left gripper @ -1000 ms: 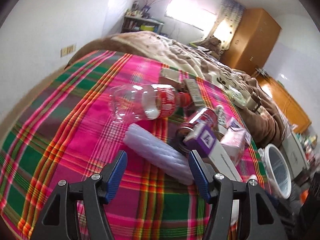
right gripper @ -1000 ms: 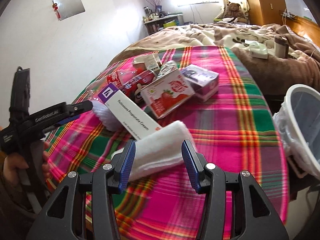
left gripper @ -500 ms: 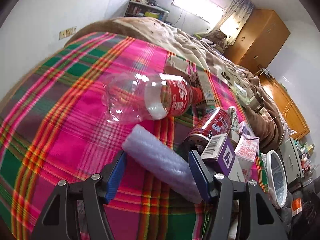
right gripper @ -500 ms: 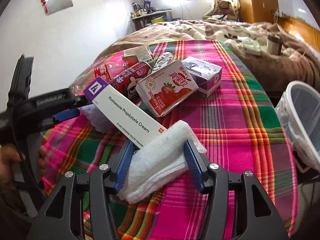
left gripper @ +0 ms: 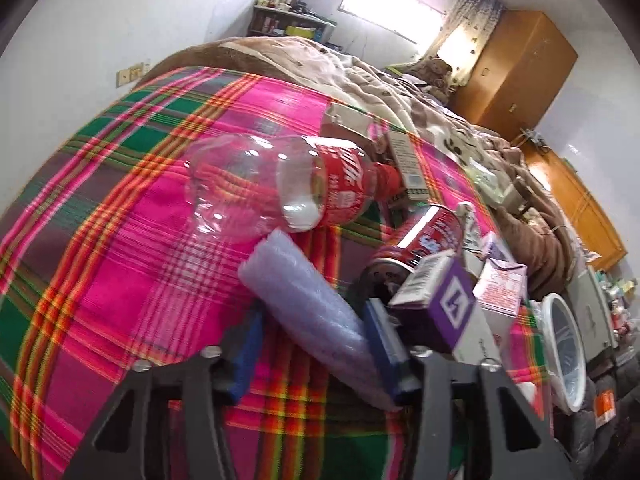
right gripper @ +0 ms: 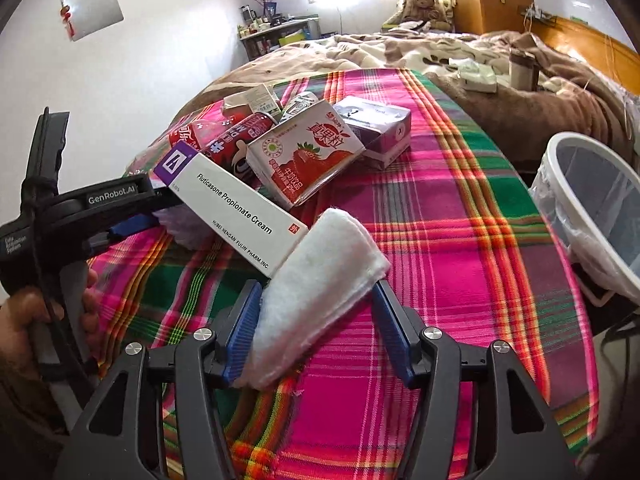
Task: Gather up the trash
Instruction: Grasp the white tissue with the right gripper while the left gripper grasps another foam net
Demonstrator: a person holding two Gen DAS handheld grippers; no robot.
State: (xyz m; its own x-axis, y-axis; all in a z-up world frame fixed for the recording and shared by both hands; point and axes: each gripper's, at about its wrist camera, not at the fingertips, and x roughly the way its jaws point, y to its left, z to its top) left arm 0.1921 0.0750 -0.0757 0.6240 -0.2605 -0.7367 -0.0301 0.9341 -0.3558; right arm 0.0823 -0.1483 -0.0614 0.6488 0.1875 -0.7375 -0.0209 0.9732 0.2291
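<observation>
The left gripper (left gripper: 316, 334) is closing its fingers (left gripper: 382, 332) around a pale lilac foam roll (left gripper: 308, 304) lying between them on the plaid bedcover (left gripper: 120, 240). Beyond the fingers lies a clear plastic bottle (left gripper: 280, 184); just right of them, a purple-ended box (left gripper: 444, 304) and red can (left gripper: 420, 236).

On the bed (right gripper: 460, 208), the cream box (right gripper: 236, 216) is the landmark: folded cloth (right gripper: 316, 300) just right of it, milk carton (right gripper: 308, 160) behind, waste bin (right gripper: 600, 208) far right beside the bed.
</observation>
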